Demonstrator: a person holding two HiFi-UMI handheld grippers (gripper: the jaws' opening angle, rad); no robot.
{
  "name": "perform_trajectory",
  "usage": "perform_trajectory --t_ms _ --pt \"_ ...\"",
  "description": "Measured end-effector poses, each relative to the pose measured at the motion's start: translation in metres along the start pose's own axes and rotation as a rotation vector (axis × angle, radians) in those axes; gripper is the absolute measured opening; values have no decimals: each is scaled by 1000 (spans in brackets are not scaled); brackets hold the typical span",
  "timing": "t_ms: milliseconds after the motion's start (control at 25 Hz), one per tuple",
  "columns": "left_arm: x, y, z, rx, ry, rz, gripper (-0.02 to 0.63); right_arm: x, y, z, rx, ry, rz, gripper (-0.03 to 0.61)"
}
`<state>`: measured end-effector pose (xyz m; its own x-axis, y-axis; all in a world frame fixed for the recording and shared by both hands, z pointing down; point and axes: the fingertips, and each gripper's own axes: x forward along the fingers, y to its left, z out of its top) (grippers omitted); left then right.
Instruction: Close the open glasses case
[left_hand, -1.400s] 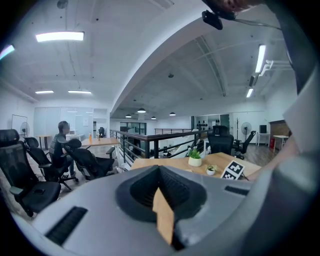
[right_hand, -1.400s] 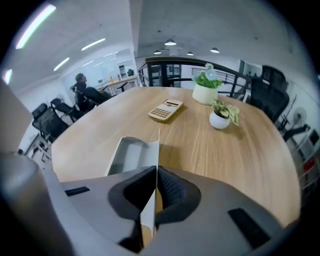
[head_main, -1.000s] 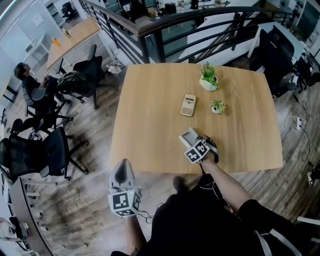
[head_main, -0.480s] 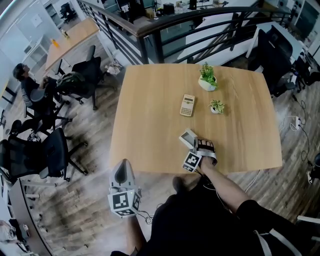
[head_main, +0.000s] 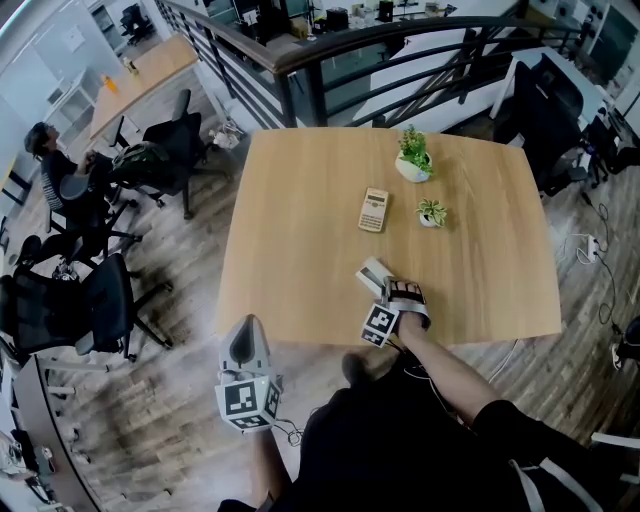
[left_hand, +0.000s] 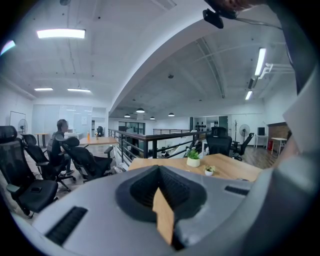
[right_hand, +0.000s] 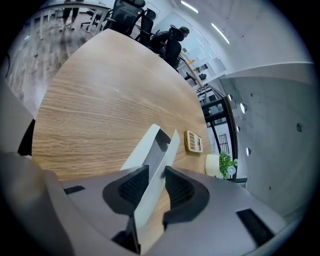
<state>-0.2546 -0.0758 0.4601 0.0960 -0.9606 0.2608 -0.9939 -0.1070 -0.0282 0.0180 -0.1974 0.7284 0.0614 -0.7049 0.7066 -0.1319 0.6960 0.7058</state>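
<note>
The glasses case (head_main: 371, 273) is light grey and lies near the table's front edge, with its lid (right_hand: 167, 150) standing up from the tray. My right gripper (head_main: 386, 289) points down at the case's near end. Its jaws have just been opening and stand open, with the lid's edge between the pads (right_hand: 181, 189) and a thin gap on one side. In the right gripper view the case (right_hand: 146, 150) runs away from my right gripper (right_hand: 156, 181). My left gripper (head_main: 245, 338) hangs off the table at lower left, its fingertips (left_hand: 161, 192) together and nothing in them.
A beige calculator (head_main: 374, 210) lies mid-table, with two small potted plants (head_main: 417, 155) (head_main: 434, 212) behind and to its right. The table's front edge (head_main: 300, 340) is close to the case. Office chairs (head_main: 110, 300) and a seated person (head_main: 45, 150) are on the left, and a railing (head_main: 300, 60) is behind.
The right gripper has rolled, so its marker cube swung from over the hand to its lower left. It shifted slightly along the case. The left gripper stayed still.
</note>
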Motion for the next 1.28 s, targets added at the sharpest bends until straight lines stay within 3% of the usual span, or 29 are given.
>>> perform_trajectory --t_ms 240,400,480,560,840,960,1040,1200,1280 --pt "-2 -1 0 -3 -1 -3 0 -1 7 1 66 -32 78 130" --pt "-2 0 -1 -5 -1 -3 0 -5 16 7 113 -70 234 165" --pt "-3 -1 0 -6 -1 -3 0 -10 30 14 139 -101 344 208" --pt "-4 -1 1 -9 -3 -2 0 -13 40 19 168 -118 398 270" --pt "-3 -1 -4 -18 2 -2 0 -11 48 24 234 -141 487 284" --pt "-2 -4 -4 -18 4 -8 0 -13 43 25 289 -149 584 285" --pt "-1 -5 -3 -15 5 -11 0 -12 35 26 381 -160 646 266" --pt "0 -5 0 -8 -1 -11 0 3 8 8 728 -173 648 39" --pt "-1 -3 1 -7 -2 -6 0 4 4 7 882 -218 690 15"
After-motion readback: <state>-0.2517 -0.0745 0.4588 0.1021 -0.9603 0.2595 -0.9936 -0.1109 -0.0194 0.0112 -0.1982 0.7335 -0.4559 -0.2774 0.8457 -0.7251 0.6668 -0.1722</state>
